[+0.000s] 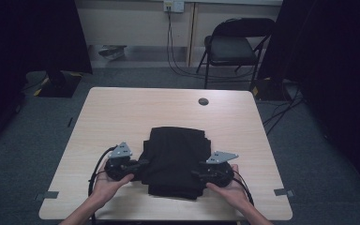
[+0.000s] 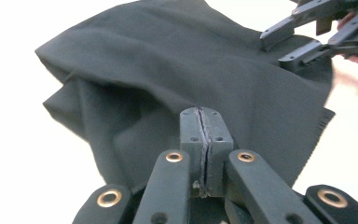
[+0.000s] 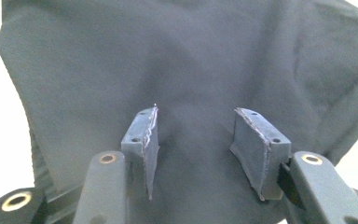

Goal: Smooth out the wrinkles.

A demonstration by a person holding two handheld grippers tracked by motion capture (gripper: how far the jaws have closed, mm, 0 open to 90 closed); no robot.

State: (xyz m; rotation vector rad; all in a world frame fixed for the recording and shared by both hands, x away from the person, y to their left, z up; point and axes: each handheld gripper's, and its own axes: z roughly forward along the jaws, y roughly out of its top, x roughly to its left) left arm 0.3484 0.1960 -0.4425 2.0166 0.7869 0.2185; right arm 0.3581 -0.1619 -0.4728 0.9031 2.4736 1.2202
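A black cloth (image 1: 174, 157), folded into a rough rectangle, lies on the near half of the light wooden table (image 1: 122, 112). My left gripper (image 1: 145, 162) is at the cloth's left edge. In the left gripper view its jaws (image 2: 200, 121) are pressed together, and creases in the cloth (image 2: 168, 70) run toward their tips. My right gripper (image 1: 194, 173) is at the cloth's right edge. It stands open (image 3: 196, 135) over the cloth (image 3: 191, 60), with fabric below the gap and both pads apart from it. The right gripper (image 2: 298, 42) also appears across the cloth in the left gripper view.
A small dark round cap (image 1: 203, 101) sits in the tabletop near the far edge. Behind the table stands a folding chair (image 1: 234, 47), and cables (image 1: 173, 56) hang from a wall socket. Dark curtains close in both sides.
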